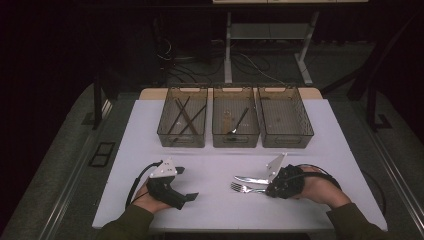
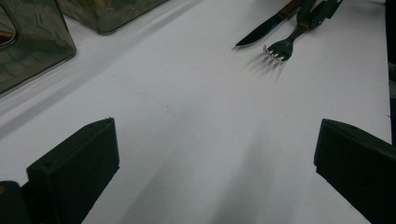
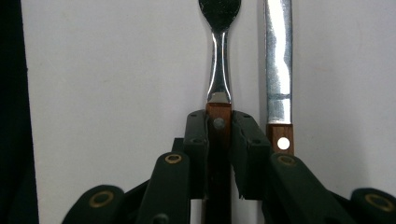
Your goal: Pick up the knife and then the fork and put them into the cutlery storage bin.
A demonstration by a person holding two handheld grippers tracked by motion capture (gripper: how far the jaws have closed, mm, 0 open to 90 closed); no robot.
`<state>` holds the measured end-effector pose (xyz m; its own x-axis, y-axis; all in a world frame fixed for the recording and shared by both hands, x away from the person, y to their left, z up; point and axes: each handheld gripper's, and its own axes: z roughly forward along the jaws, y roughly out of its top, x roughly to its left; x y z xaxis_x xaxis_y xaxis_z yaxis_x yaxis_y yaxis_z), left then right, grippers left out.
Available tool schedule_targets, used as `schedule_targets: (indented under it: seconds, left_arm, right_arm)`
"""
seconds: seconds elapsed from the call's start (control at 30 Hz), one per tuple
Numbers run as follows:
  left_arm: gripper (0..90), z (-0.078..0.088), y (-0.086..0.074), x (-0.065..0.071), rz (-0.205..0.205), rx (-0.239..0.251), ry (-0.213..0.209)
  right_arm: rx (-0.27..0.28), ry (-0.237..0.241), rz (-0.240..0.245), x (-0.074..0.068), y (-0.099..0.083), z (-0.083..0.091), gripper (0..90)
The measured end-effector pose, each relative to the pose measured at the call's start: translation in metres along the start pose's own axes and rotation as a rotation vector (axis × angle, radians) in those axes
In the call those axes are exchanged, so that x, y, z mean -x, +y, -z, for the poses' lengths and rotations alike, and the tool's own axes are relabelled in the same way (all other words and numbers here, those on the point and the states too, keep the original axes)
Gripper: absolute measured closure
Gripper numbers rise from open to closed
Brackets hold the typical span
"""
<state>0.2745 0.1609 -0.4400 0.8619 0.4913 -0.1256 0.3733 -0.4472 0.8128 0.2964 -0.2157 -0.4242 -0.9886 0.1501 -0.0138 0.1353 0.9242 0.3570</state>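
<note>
Fork handle [image 3: 218,122], wooden with 1 rivet, is seen pinched between the pads of the right tool [image 3: 218,126], its long axis running straight on from the jaws, tines pointing away toward the left tool. A knife [image 3: 279,84] lies parallel just beside it on the white bench [image 1: 215,205], untouched. The left tool [image 2: 210,158] is held spread and empty, well apart. Farther off, 3 wire bins are lined up; the middle bin [image 1: 235,141] already holds a utensil. No writing can be read.

No readable text or labels anywhere.
</note>
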Motion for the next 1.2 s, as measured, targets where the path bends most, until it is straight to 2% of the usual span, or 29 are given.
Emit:
schedule_targets:
  seconds: [0.47, 0.73, 0.87, 1.03, 1.2]
  left_arm:
    - [0.0, 0.0, 0.0, 0.0, -0.008, -0.002, -0.004]
    - [0.0, 0.0, 0.0, 0.001, -0.009, -0.002, -0.005]
    - [0.0, 0.0, 0.0, 0.001, -0.007, 0.001, -0.005]
    - [0.0, 0.0, 0.0, 0.0, -0.009, -0.001, -0.006]
    - [0.0, 0.0, 0.0, 0.0, -0.008, -0.002, -0.004]
  right_arm:
    - [0.067, 0.027, -0.041, 0.004, -0.01, 0.001, 77.3]
    - [0.098, 0.027, -0.065, 0.004, -0.014, 0.002, 77.3]
    - [0.131, 0.031, -0.066, 0.006, -0.016, 0.002, 77.3]
    - [0.197, 0.049, -0.111, 0.005, -0.016, 0.008, 77.3]
    - [0.239, 0.028, -0.154, 0.007, -0.02, 0.015, 77.3]
